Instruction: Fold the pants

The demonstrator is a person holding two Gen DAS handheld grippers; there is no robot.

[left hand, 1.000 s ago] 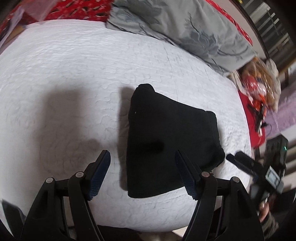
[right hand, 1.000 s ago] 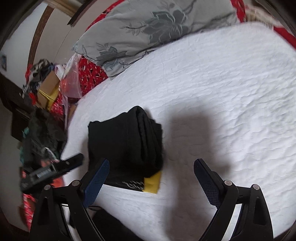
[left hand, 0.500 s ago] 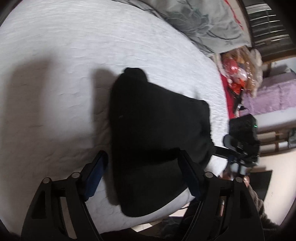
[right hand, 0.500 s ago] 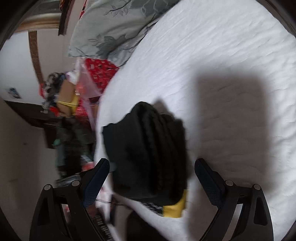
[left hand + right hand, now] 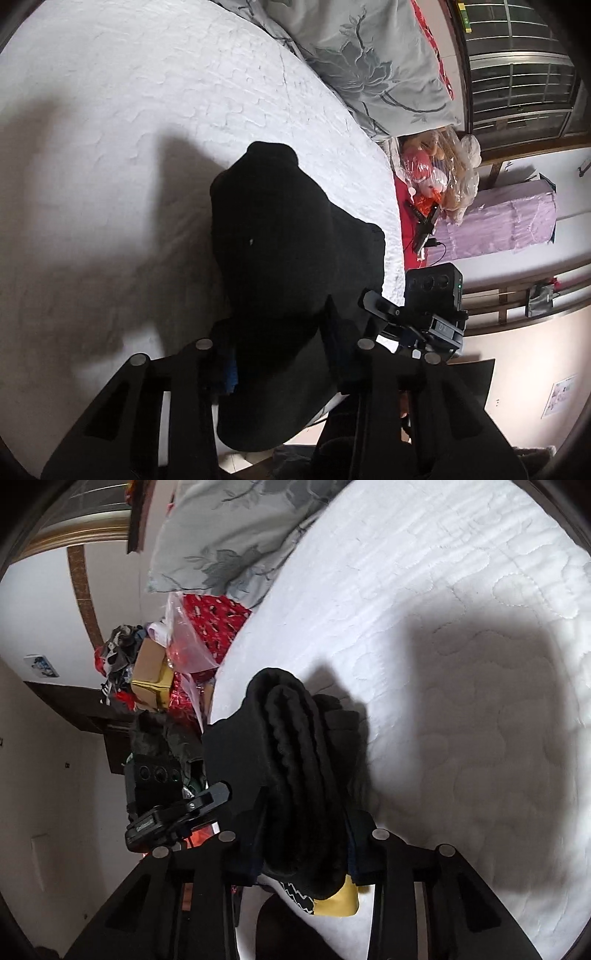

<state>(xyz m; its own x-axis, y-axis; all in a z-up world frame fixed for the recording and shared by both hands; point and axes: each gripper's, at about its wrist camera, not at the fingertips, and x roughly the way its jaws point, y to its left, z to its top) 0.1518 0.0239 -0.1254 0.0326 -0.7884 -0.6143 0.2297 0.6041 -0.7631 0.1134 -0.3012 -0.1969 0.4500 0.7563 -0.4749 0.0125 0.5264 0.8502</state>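
Note:
The black pants (image 5: 280, 229) lie folded into a thick bundle near the edge of the white quilted bed (image 5: 147, 92). My left gripper (image 5: 280, 350) straddles the bundle's near end, its jaws closing with the blue pads pressed into the fabric. In the right wrist view the pants (image 5: 295, 738) show stacked rolled layers and a yellow tag (image 5: 338, 904) at the near end. My right gripper (image 5: 304, 834) is closing on that end, both pads against the cloth. Each wrist view also shows the other hand's gripper beside the bundle.
A grey flowered pillow (image 5: 369, 55) lies at the head of the bed (image 5: 443, 590). Beyond one bed edge are a plastic bag of toys (image 5: 439, 173) and a purple covered block (image 5: 498, 225). Boxes and red bags (image 5: 151, 672) pile beyond the other edge.
Both grippers dropped and tilted down onto the bundle. Their jaws, wide apart around it before, have closed in on the fabric from both sides.

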